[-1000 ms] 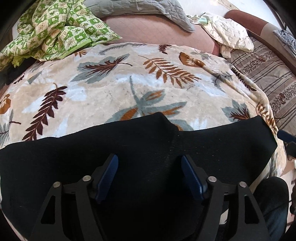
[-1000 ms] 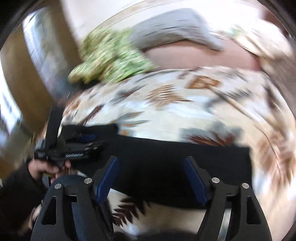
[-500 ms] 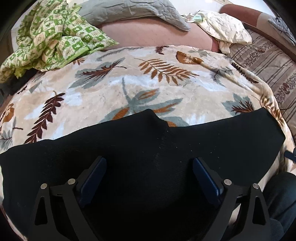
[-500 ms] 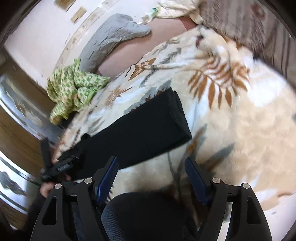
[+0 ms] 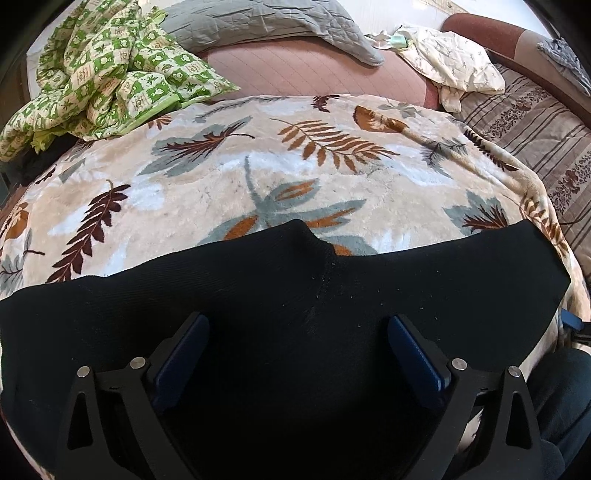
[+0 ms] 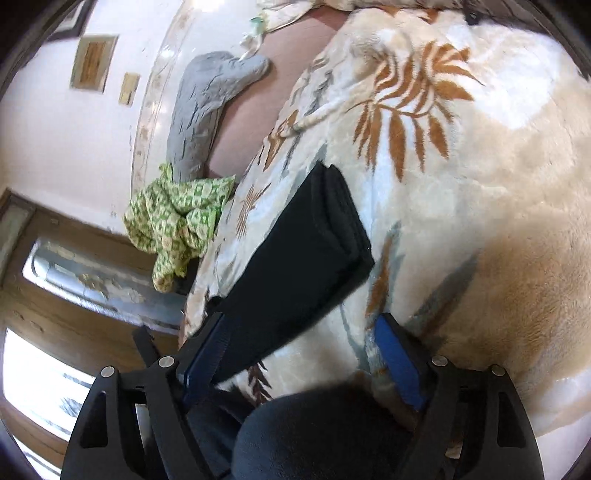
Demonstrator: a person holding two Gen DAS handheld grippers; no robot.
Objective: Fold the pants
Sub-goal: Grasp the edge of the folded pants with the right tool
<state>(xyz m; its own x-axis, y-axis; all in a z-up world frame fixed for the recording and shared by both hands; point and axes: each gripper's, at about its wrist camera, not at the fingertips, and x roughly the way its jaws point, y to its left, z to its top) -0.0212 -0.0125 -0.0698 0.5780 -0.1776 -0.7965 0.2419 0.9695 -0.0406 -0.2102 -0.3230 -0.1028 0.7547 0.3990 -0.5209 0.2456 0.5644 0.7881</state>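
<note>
The black pants (image 5: 295,295) lie flat as a long folded strip across the near edge of the leaf-print blanket (image 5: 258,166). My left gripper (image 5: 297,354) hovers open over their middle, blue pads wide apart, holding nothing. In the right wrist view the pants (image 6: 295,251) run away to the upper right, their layered end at the far tip. My right gripper (image 6: 303,354) is open and empty near the bed's edge, its left finger (image 6: 207,350) over the strip's near part.
A green checked cloth (image 5: 96,70) and a grey quilted pillow (image 5: 266,18) lie at the back of the bed. A cream garment (image 5: 450,62) and a striped sheet (image 5: 535,122) are at right. My dark-clothed knee (image 6: 325,432) is under the right gripper.
My left gripper's fingers have spread wider over the pants. My right gripper has swung round to the pants' end and now looks along the strip.
</note>
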